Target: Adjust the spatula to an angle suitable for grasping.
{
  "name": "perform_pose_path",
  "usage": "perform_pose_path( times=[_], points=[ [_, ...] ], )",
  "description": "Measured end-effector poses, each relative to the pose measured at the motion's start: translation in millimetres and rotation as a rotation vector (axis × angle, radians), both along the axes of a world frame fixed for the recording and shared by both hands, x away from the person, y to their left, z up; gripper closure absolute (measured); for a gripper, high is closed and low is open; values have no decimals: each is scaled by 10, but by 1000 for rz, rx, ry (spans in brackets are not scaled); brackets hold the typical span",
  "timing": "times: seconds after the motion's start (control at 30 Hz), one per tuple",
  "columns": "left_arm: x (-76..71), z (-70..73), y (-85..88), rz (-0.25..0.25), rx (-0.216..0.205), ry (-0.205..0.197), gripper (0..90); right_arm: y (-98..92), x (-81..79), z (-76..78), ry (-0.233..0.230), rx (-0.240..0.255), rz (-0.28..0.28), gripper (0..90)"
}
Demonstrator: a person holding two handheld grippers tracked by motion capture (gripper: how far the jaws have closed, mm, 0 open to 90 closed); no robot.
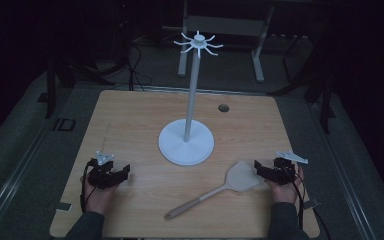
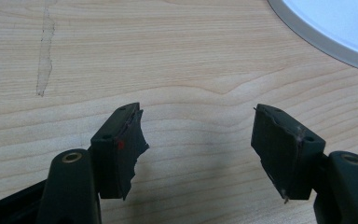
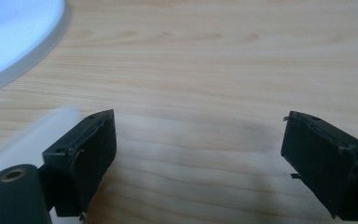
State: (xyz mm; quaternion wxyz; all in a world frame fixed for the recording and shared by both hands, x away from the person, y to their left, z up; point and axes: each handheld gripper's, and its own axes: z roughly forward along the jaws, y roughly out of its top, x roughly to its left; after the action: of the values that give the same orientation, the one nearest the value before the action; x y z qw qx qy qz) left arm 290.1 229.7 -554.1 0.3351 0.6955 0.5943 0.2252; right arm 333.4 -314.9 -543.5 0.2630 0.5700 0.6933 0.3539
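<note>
1. High view: we see the spatula (image 1: 220, 187) lying flat on the table (image 1: 130, 120), blade toward the right gripper (image 1: 262, 169), handle running down-left toward the near edge. Nothing has lifted it; it rests on the wood.
2. We see the white stand (image 1: 186, 142) upright mid-table, its base just beyond the spatula blade, and the ring of hooks (image 1: 198, 42) at the top of the pole with nothing hanging on it.
3. Right gripper: jaws spread wide, nothing between them. In the high view it sits just beside the blade's right edge; we cannot tell if it touches. In the right gripper view a pale blurred edge, likely the blade (image 3: 37, 135), lies by the left jaw, with bare wood between the jaws.
4. Left gripper (image 2: 198, 140) (image 1: 125, 172): jaws apart, holding nothing, resting on the table well apart from the spatula; the rim of the stand base (image 2: 326, 32) is at the top right of its view.
5. Our judgement: work looks to be hanging the spatula on the stand, and it is at the very start. Nothing done so far.
6. Left to do, as we judge: grasp the spatula, lift it, bring the handle end up to a hook, release.
</note>
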Motion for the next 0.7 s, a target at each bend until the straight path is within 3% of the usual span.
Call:
perform_pose_path(
  times=[0.03, 0.07, 0.2, 0.33, 0.43, 0.53, 0.57, 0.7],
  points=[
    [1, 0, 0, -1, 0, 0, 341, 0, 0, 0, 0, 0, 0, 139],
    [1, 1, -2, -2, 1, 0, 341, 57, -26, 50, -17, -30, -7, 143],
    [0, 1, -6, -3, 2, -1, 340, 97, -48, 103, -38, -28, 8, 134],
    [0, 1, -6, -3, 2, -1, 340, 107, -57, 129, -18, -23, 18, 175],
    [1, 1, -7, -5, 4, -1, 340, 121, -84, 158, -35, -25, 35, 276],
    [1, 2, -9, -6, 5, -1, 341, 172, -114, 208, -62, -16, 93, 471],
    [1, 2, -9, -6, 6, 0, 341, 172, -114, 208, -62, -16, 93, 471],
    [0, 3, -10, -7, 7, 0, 341, 274, -137, 245, -73, -8, 158, 690]
  ],
)
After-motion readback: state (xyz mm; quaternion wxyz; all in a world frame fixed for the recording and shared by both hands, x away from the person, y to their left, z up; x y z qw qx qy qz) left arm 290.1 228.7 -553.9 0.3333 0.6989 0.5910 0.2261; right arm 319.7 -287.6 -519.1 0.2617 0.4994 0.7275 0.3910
